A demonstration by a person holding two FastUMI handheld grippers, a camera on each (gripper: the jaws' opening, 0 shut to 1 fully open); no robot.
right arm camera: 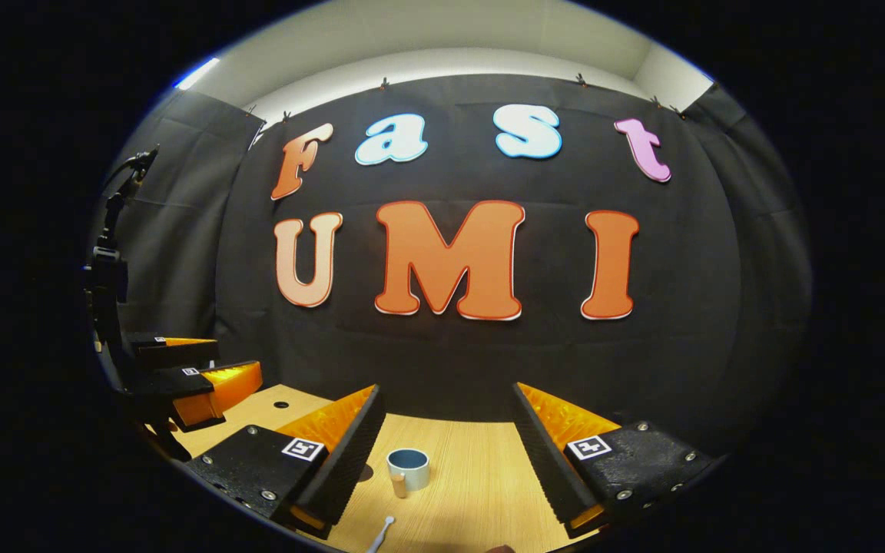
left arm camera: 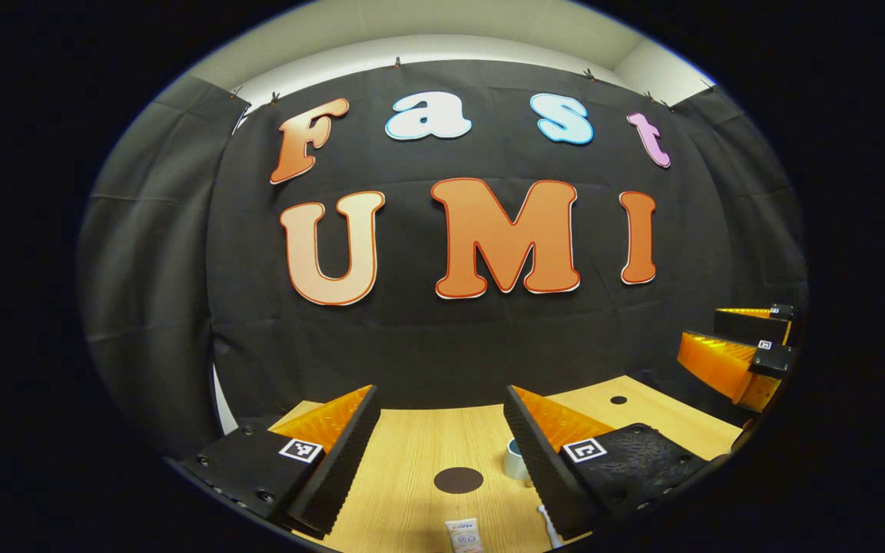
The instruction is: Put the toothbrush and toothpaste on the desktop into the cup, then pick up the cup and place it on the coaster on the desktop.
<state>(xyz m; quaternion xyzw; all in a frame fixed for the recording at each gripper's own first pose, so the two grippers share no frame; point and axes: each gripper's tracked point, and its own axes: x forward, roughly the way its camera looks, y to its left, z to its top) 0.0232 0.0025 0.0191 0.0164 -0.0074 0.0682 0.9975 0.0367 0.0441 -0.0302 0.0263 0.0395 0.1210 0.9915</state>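
In the left gripper view, the left gripper (left arm camera: 442, 453) fills the bottom of the frame with its fingers spread wide and nothing between them. Between the fingers lies bare wooden desktop (left arm camera: 412, 453). A dark round coaster (left arm camera: 459, 481) sits low in the centre of that gap, well apart from both fingers. The cup (left arm camera: 515, 459) stands just right of the coaster, partly hidden behind the inner edge of the right finger. At the very bottom edge of the frame the toothpaste (left arm camera: 464, 536) tube pokes in, and just to its right, beside the finger, the toothbrush (left arm camera: 549, 527) shows as a thin white stick. The right gripper (left arm camera: 742, 349) hangs at the right edge of the frame, above the desktop's far right corner; its fingers stand apart.

In the right gripper view, the right gripper (right arm camera: 446, 453) also stands wide and holds nothing. The cup (right arm camera: 408, 468) stands upright on the desktop (right arm camera: 481, 476) at lower centre, nearer the left finger, with bare wood to its right. The toothbrush (right arm camera: 381, 534) tip lies at the bottom edge, below the cup. The left gripper (right arm camera: 189, 376) sits at the left edge of the frame, over the desktop's left rim.
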